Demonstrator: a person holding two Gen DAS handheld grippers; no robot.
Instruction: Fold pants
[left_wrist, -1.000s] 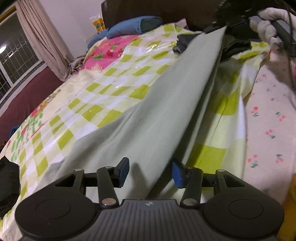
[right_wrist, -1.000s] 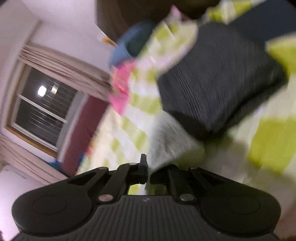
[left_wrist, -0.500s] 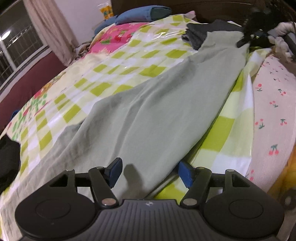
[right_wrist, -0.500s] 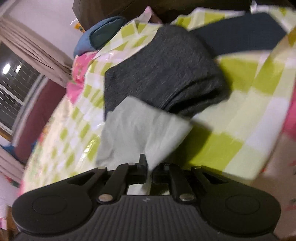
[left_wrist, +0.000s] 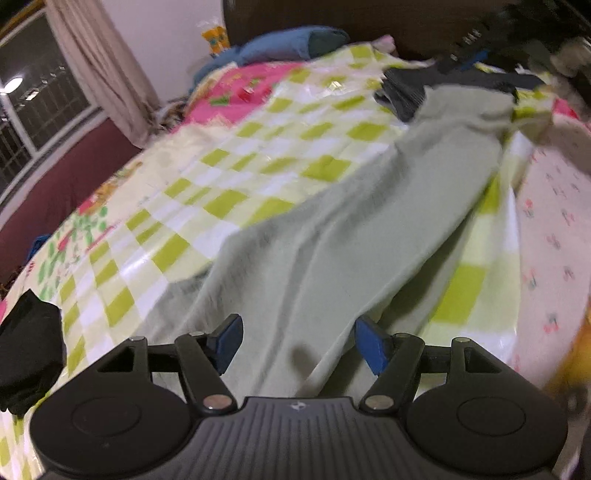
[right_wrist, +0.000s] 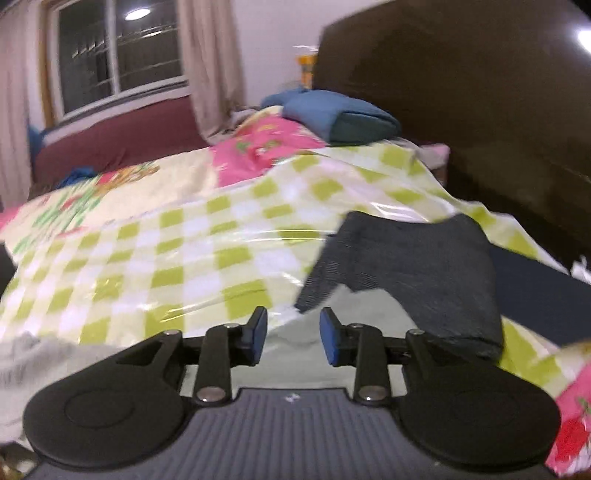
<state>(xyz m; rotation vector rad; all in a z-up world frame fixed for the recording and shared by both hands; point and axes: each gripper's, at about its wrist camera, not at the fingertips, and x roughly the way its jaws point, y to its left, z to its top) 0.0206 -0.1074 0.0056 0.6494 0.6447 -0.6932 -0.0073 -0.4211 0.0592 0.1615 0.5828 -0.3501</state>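
Observation:
Pale grey-green pants (left_wrist: 362, 221) lie stretched out on the checked bed cover (left_wrist: 207, 206), running from my left gripper (left_wrist: 297, 341) to the far right. The left gripper is open, its blue pads either side of the near end of the cloth, holding nothing. In the right wrist view my right gripper (right_wrist: 291, 334) is open and empty just above the far end of the pants (right_wrist: 354, 306), beside a folded dark grey garment (right_wrist: 410, 266).
A blue pillow (right_wrist: 336, 116) lies by the dark headboard (right_wrist: 461, 92). A black garment (left_wrist: 26, 350) sits at the bed's left edge. A pink cherry-print sheet (left_wrist: 550, 236) lies on the right. A window and curtains stand at the left.
My right gripper opened and let go of the pants' end, which dropped flat on the bed. My left gripper opened wider. The raised pants leg has settled.

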